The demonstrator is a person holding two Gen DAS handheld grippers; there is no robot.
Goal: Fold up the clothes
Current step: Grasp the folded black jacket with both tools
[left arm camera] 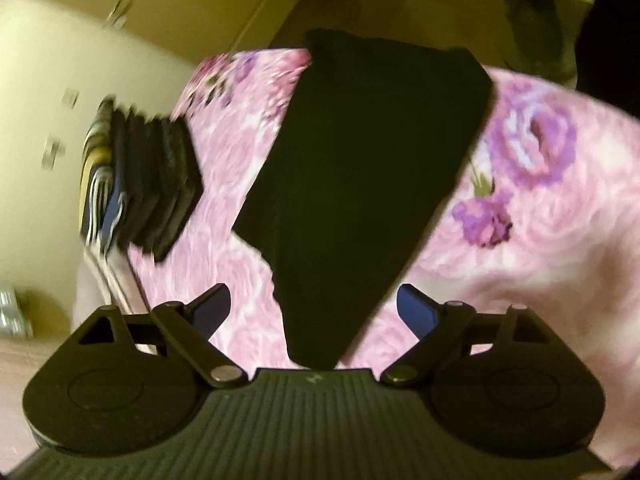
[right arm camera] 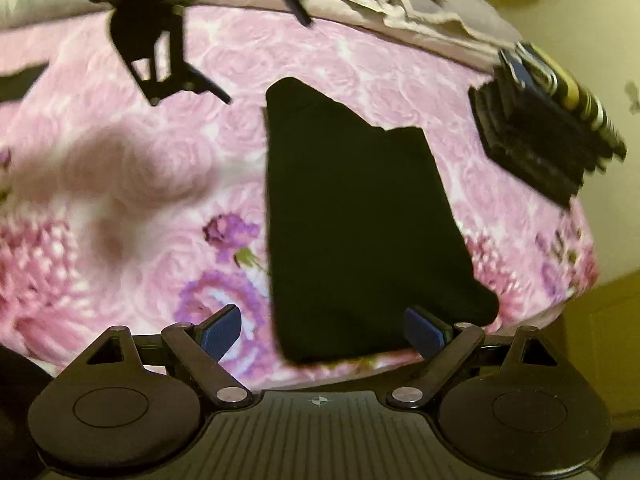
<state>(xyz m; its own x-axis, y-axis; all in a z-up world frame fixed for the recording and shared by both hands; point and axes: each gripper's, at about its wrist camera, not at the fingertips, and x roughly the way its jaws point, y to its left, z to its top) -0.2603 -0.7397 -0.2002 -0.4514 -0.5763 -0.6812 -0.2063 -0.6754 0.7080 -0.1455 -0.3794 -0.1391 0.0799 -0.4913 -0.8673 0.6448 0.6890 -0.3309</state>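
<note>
Your left gripper (left arm camera: 314,314) and right gripper (right arm camera: 322,330) both hover with fingers spread, holding nothing. The folded black garment (right arm camera: 356,224) lies flat on the pink floral bedspread (right arm camera: 120,184). A stack of folded clothes (right arm camera: 548,128) sits apart near the bed's edge.

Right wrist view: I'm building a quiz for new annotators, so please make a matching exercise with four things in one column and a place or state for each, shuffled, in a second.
Things:
1. black garment
2. stack of folded clothes
3. right claw
4. left claw

Places or states:
A. open, empty, over the garment's near edge
B. piled near the right edge of the floral bedspread
C. lying flat in the middle of the bedspread
D. raised above the far left of the bedspread

Pairs: 1-C, 2-B, 3-A, 4-D
</note>
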